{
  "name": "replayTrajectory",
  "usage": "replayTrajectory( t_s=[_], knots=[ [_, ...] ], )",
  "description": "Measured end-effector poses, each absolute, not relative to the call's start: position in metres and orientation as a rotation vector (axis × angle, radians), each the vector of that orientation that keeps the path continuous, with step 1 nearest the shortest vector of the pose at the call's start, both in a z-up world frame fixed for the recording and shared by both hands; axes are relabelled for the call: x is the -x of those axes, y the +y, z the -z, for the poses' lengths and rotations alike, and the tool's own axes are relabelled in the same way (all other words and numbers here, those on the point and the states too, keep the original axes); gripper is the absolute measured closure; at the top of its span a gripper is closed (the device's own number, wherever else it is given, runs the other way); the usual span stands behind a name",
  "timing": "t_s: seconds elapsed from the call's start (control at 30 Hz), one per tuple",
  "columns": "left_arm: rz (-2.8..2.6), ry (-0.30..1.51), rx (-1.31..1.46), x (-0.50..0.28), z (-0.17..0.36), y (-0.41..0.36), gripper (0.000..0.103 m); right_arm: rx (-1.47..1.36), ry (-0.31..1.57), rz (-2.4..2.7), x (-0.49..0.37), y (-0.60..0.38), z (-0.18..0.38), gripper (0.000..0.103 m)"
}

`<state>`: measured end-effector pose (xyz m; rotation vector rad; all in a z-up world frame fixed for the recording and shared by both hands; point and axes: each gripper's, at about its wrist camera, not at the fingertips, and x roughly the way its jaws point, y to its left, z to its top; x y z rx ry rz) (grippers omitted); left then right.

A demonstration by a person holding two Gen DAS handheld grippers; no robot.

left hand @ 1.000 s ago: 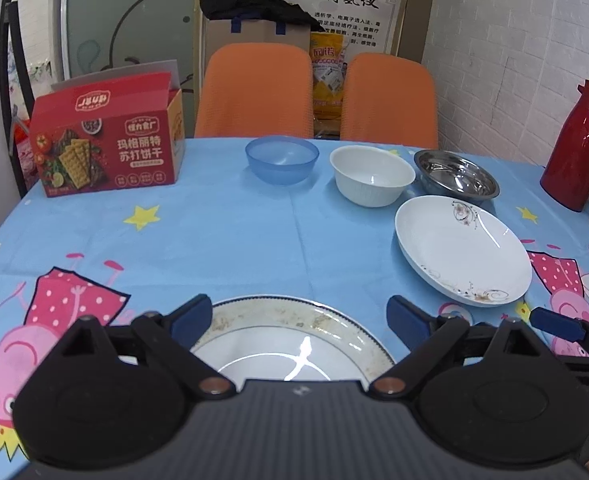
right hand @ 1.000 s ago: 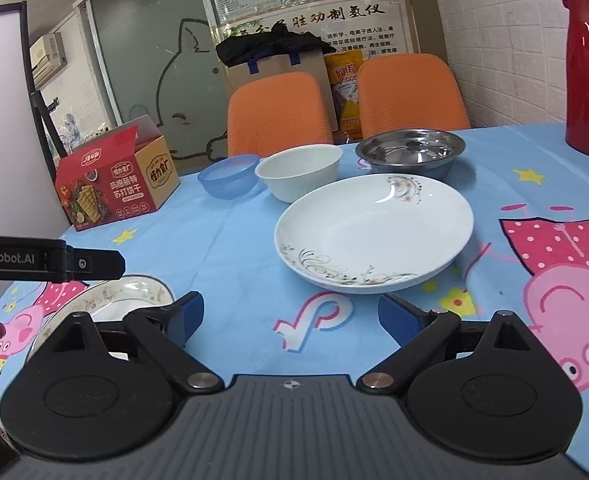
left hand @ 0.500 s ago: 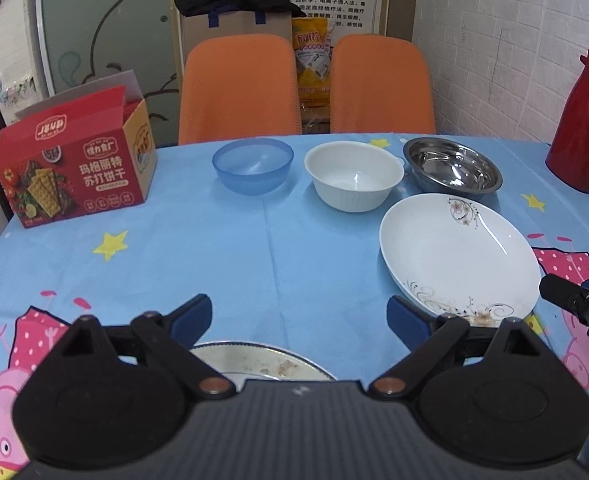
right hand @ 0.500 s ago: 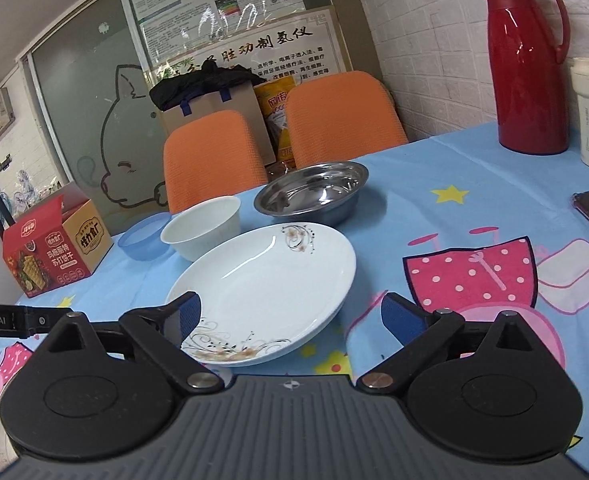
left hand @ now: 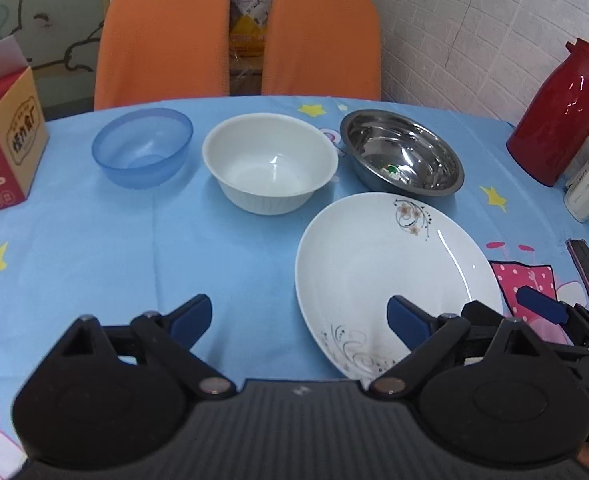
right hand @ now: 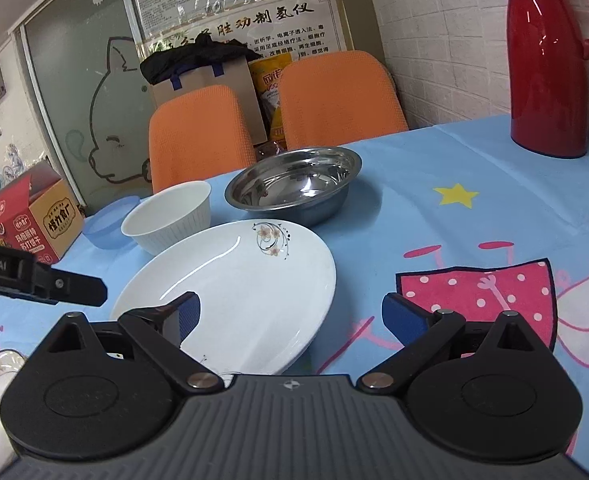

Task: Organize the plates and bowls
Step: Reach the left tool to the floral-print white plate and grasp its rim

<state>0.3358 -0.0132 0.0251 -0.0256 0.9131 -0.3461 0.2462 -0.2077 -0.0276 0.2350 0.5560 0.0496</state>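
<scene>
The white floral plate (right hand: 230, 284) is the piece in play, and it lies dead ahead of the right gripper (right hand: 288, 316), at about 12 o'clock tipping toward 11. Its long axis runs from 7 o'clock near the tool up to 1 o'clock, toward the steel bowl (right hand: 294, 184). The near rim dips under the gripper body between the two fingers, so a short push forward looks like all that the grab needs (whether a pad already brushes the rim, I cannot tell). The right gripper's jaws stand spread wide, nothing between them but plate and blue tablecloth (right hand: 454, 220).

Over on the other side, the left gripper (left hand: 298, 318) sees that plate (left hand: 390, 276) at 1 o'clock, with its right-hand finger hanging over the plate's near edge. It too is splayed wide and carries nothing. The right gripper's blue fingertip (left hand: 540, 310) pokes in at 3 o'clock, just beyond the plate's far rim.

By my read, the right arm is squarer on and better placed. Behind sit the white bowl (left hand: 270, 168) and blue bowl (left hand: 142, 146), at 12 and 11.
</scene>
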Motion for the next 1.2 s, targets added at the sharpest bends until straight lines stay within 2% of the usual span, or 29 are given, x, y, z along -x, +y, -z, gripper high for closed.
replayTrajectory(
  t_s=[0.4,0.73,1.03,1.13,1.2],
  knots=[
    [0.336,1.011,0.011,-0.372,0.011,-0.039,0.009,-0.161,0.678,-0.100,-0.277,-0.191,0.042,0.000],
    [0.308,0.946,-0.072,-0.361,0.015,-0.049,0.009,-0.035,0.680,-0.102,-0.277,-0.175,0.047,0.000],
    [0.315,0.937,-0.080,-0.359,0.015,-0.053,0.009,-0.050,0.682,-0.110,-0.285,-0.170,0.046,0.000],
    [0.343,0.922,-0.086,-0.356,0.014,-0.055,0.014,-0.037,0.666,-0.116,-0.284,-0.169,0.048,0.000],
    [0.363,0.908,-0.089,-0.353,0.014,-0.057,0.023,-0.035,0.663,-0.119,-0.283,-0.170,0.048,0.000]
  ],
)
